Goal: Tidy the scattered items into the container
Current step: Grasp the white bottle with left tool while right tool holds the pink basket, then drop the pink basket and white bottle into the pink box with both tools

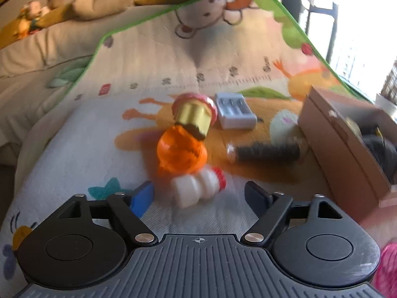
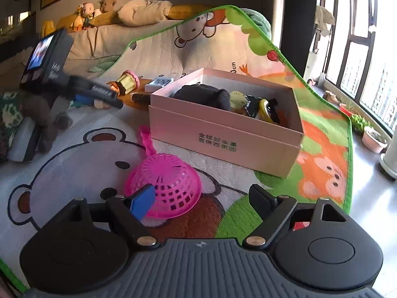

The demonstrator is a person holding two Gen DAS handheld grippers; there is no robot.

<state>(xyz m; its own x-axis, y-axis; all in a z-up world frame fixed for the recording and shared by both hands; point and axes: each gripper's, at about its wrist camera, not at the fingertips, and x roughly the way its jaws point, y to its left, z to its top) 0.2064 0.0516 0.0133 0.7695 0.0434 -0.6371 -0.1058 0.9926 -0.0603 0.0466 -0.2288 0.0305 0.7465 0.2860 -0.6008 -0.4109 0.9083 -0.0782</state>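
Observation:
In the left wrist view my left gripper (image 1: 199, 196) is open, with a small white bottle with a red cap (image 1: 198, 186) lying between its fingertips. Just beyond lie an orange plastic toy (image 1: 182, 152), a gold and pink cupcake toy (image 1: 194, 114), a grey battery charger (image 1: 234, 110) and a black cylinder (image 1: 266, 152). The pink cardboard box (image 1: 342, 149) stands at the right. In the right wrist view my right gripper (image 2: 202, 198) is open and empty over an upturned pink plastic basket (image 2: 168, 185). The box (image 2: 223, 134) holds several items.
Everything lies on a cartoon play mat (image 2: 74, 164) with a green edge. The left gripper's body and screen (image 2: 49, 57) show at the left in the right wrist view. A bed with pillows (image 2: 139, 12) is behind. Plant pots (image 2: 373, 139) stand by the window.

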